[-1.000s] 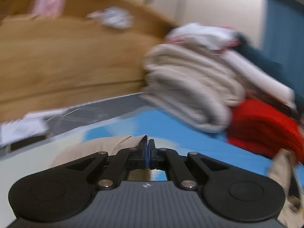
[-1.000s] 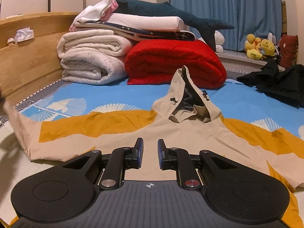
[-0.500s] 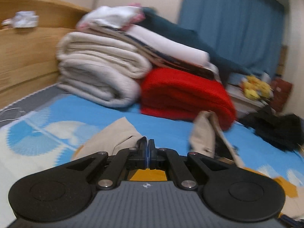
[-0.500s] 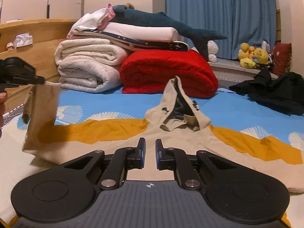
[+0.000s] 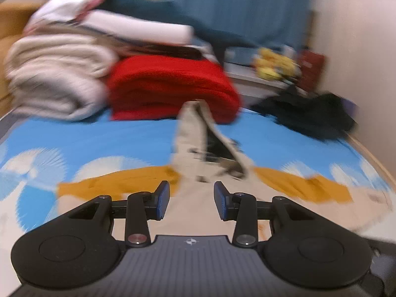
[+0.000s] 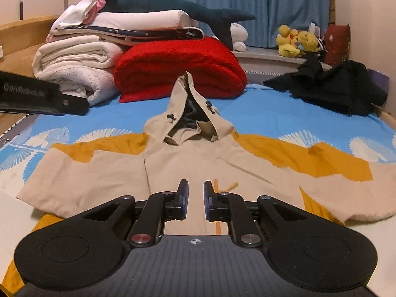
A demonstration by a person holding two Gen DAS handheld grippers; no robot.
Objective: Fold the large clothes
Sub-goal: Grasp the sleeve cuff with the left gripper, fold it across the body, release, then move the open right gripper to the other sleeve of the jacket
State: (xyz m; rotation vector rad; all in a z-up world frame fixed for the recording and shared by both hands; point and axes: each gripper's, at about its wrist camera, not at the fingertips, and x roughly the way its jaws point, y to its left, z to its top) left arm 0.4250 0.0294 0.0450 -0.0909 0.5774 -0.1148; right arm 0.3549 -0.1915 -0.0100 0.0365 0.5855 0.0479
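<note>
A beige and mustard hooded jacket (image 6: 198, 158) lies spread on the blue patterned bed sheet (image 6: 272, 116), hood (image 6: 190, 113) pointing away. Its left sleeve (image 6: 81, 173) is folded in over the body. My right gripper (image 6: 196, 199) hovers low over the jacket's middle, jaws slightly apart and empty. My left gripper (image 5: 191, 199) is open and empty above the jacket (image 5: 198, 198); that view is blurred. Part of the left gripper's body (image 6: 42, 96) shows at the left edge of the right wrist view.
Folded white blankets (image 6: 74, 66), a red blanket (image 6: 180, 66) and a plush shark (image 6: 173, 7) are stacked behind the hood. A black garment (image 6: 339, 86) lies at the far right. Plush toys (image 6: 297, 40) sit on a ledge. A wooden headboard (image 6: 19, 42) runs along the left.
My left gripper carried the left sleeve inward over the jacket, then opened and let it go. The sleeve now lies folded on the body. My right gripper stayed over the jacket.
</note>
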